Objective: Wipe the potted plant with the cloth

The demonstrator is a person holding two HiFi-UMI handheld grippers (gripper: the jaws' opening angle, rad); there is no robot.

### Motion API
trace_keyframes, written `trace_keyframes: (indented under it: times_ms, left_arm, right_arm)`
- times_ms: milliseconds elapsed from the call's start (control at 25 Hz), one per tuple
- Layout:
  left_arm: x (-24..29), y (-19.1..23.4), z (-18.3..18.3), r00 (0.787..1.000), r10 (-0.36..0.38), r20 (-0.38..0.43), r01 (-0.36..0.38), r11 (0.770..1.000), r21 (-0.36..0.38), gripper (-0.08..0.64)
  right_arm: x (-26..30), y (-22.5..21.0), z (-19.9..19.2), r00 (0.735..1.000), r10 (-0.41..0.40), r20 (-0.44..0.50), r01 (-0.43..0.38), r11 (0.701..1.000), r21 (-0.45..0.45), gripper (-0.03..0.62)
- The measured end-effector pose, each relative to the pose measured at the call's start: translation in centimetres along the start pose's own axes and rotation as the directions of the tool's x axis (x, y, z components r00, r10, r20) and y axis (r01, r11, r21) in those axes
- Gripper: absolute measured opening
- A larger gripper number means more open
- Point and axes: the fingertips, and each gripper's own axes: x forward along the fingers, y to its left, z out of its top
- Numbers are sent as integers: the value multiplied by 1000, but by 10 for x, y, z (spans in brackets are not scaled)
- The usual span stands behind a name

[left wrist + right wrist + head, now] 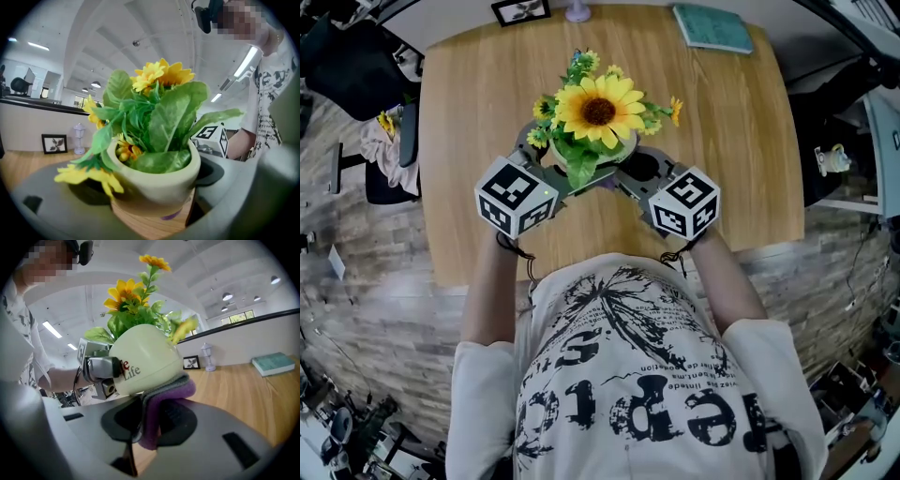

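A grey plank floor (356,281) fills the edges of the head view. In the gripper views a white ceiling (117,28) with strip lights spans the top.

One wooden table (750,141) sits in the upper middle of the head view. Above its near edge is one potted plant (591,122), with a single large sunflower and several small yellow blooms. Its pale pot (145,362) is tilted and off the tabletop.

There are two grippers. The left gripper (150,201) has its jaws spread wide and clamped on the pot's sides. The right gripper (150,427) pinches one folded purple cloth (164,399), which presses against the underside of the pot.

At the table's far edge lie one teal book (712,26) at the upper right, one picture frame (521,10) and one small lamp (577,11) at the top centre.
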Motion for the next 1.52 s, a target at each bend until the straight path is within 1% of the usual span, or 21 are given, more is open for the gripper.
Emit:
trace_keyframes:
  times_ms: [280,520,680,920,1240,1520]
  left_arm:
    - [6,0,2,1000,-4,10,4,1000,19,520]
    - [6,4,7,999,18,27,-19,999,42,520]
    - [8,9,9,998,33,49,-34,999,23,520]
    - [14,17,3,996,71,60,-71,997,-4,520]
    - [11,22,-1,992,117,50,-116,993,-22,520]
    - [12,24,-6,992,126,31,-125,992,-21,518]
  right_arm:
    - [12,6,-3,1000,-20,-24,19,999,-50,74]
    - [21,11,-1,999,-37,-27,35,997,-66,74]
    - [26,14,-2,999,-33,-30,32,998,-57,74]
    - [27,19,-16,998,-8,-69,3,998,-69,74]
    - [9,26,-20,998,20,-54,-23,998,-57,75]
    - [-7,12,-18,999,-11,-33,10,999,-53,74]
